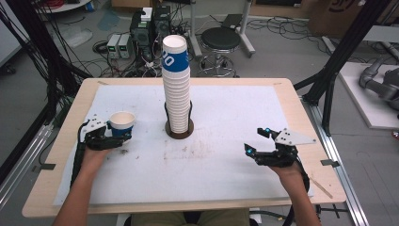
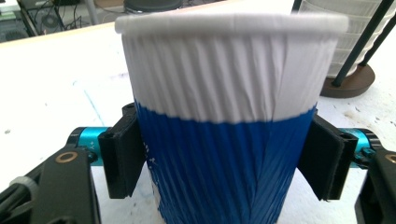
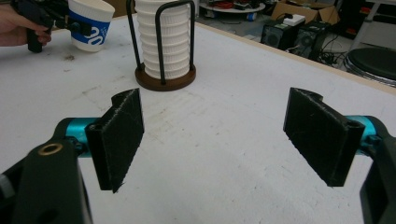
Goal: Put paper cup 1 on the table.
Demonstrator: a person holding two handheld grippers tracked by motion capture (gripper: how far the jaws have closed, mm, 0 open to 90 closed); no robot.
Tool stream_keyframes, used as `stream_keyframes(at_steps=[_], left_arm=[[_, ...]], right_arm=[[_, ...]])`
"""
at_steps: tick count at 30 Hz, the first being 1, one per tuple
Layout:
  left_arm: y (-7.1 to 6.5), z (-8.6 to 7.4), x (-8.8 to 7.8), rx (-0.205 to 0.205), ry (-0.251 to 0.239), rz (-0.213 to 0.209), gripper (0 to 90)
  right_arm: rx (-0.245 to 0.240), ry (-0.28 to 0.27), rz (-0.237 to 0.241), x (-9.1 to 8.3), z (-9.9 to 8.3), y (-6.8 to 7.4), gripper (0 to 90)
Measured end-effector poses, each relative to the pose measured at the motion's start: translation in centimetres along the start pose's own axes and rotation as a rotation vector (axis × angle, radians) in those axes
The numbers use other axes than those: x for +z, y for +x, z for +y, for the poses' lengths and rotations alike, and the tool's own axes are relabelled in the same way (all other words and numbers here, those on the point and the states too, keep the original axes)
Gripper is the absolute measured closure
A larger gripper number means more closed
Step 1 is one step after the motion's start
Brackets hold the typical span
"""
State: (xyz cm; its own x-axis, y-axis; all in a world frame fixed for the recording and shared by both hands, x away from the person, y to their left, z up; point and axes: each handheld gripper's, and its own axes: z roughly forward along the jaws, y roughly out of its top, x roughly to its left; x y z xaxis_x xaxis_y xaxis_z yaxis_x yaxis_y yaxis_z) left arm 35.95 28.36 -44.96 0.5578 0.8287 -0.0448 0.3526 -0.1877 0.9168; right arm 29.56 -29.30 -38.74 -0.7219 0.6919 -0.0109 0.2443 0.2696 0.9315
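A white-and-blue paper cup (image 1: 121, 123) stands upright at the left of the table, and my left gripper (image 1: 113, 137) is shut on its blue lower half. In the left gripper view both black pads (image 2: 122, 158) press the sides of the paper cup (image 2: 224, 130). A tall stack of the same cups (image 1: 176, 84) rises from a round brown holder (image 1: 179, 131) with black wire uprights at the table's middle. My right gripper (image 1: 256, 140) rests at the right of the table, open, with nothing between its pads (image 3: 122, 135). The right gripper view shows the stack of cups (image 3: 164, 39) and the held paper cup (image 3: 91, 24) farther off.
A white sheet (image 1: 226, 117) covers the wooden table (image 1: 301, 122), stained around the holder. Beyond the far edge stand a black stool (image 1: 220, 40), electronics boxes (image 1: 150, 28) and cables on the floor. Black frame posts (image 1: 339, 56) rise at the right.
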Motion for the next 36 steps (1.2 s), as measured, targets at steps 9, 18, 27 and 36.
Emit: stream_keyframes(at_steps=[9, 18, 27, 36], left_arm=[[-0.4, -0.5, -1.4, 0.001, 0.044, 0.024, 25.8], [-1.0, -0.6, -1.8, 0.01, 0.08, 0.038, 23.9], [-0.7, -1.3, -2.5, -0.063, 0.086, 0.024, 18.2], [-0.6, -1.4, -5.6, -0.084, 0.011, -0.005, 18.0]], right_arm=[[-0.004, -0.004, 0.005, -0.1, 0.1, 0.1, 20.8], [-0.001, -0.005, 0.004, -0.2, 0.1, 0.1, 20.8], [-0.005, -0.004, 0.005, -0.1, 0.1, 0.0, 20.8], [0.001, -0.002, 0.005, -0.2, 0.0, -0.1, 20.8]])
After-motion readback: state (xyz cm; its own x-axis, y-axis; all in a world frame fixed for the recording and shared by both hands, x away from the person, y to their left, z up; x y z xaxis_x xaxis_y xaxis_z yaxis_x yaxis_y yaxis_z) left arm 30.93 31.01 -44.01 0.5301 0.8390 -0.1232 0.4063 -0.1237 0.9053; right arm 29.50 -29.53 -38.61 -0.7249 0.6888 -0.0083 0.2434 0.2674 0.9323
